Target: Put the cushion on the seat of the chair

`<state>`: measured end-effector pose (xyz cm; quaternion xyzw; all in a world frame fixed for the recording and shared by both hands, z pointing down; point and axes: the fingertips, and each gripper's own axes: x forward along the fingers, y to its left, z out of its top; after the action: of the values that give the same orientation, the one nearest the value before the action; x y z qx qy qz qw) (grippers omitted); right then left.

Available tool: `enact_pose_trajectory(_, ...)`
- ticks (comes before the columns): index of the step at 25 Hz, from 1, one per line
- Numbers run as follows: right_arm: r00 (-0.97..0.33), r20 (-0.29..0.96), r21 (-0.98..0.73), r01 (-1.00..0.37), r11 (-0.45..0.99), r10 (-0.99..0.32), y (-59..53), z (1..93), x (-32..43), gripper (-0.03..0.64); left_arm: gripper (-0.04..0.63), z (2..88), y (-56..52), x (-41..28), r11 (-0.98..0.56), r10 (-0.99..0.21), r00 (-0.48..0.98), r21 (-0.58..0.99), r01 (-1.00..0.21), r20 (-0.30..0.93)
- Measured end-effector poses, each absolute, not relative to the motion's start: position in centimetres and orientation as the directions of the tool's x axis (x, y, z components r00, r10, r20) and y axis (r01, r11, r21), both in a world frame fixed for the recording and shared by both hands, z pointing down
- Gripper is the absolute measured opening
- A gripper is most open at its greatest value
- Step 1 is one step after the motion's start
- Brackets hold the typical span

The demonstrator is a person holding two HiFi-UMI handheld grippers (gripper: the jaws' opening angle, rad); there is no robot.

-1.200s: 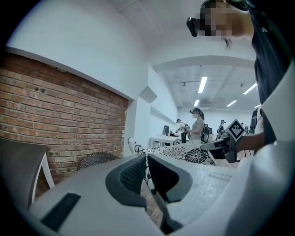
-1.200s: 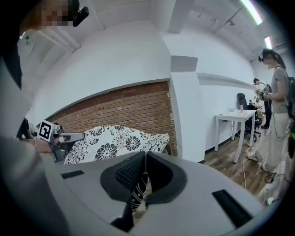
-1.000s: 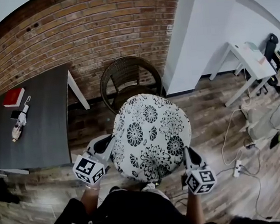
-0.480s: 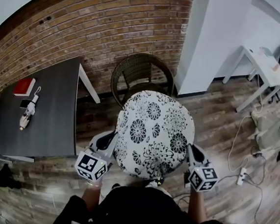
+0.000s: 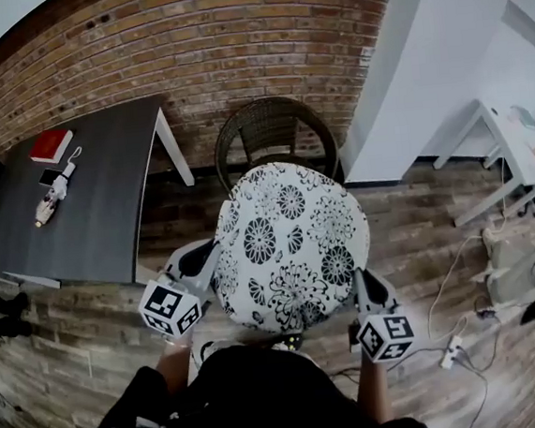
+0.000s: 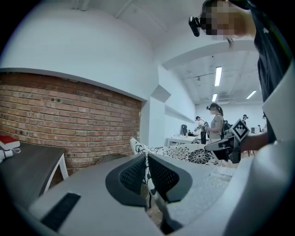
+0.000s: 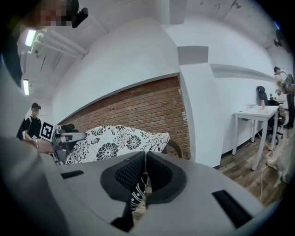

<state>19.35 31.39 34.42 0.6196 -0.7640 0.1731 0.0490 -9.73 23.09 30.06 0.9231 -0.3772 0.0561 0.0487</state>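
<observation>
The round white cushion with black flower print (image 5: 290, 248) is held flat between the left gripper (image 5: 209, 269) and right gripper (image 5: 360, 287), each clamped on its rim, overlapping the dark woven wicker chair (image 5: 274, 130).

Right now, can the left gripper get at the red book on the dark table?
Probably not. The left gripper is shut on the edge of the cushion, as is the right gripper, and the red book lies at the far end of the table. It would have to let go first.
</observation>
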Motion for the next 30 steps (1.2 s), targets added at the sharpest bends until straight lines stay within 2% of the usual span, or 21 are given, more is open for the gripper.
enact_pose_trajectory(7,-0.254,0.295,-0.193,-0.960,0.203,-0.921,30.4,34.6,21.9,0.012,0.013,30.5,23.3,-7.5,-0.688,-0.709,0.686,0.051,-0.724,0.162)
enact_pose_trajectory(20,-0.319,0.302,-0.215,-0.941,0.261,-0.898,28.1,36.0,21.2,0.012,0.014,31.8,23.2,-8.9,-0.633,-0.753,0.629,0.047,-0.772,0.196)
enact_pose_trajectory(30,-0.295,0.289,-0.139,-0.954,0.264,-0.911,23.8,34.7,23.6,0.012,0.014,32.4,17.9,-5.7,-0.651,-0.741,0.657,0.090,-0.753,0.139)
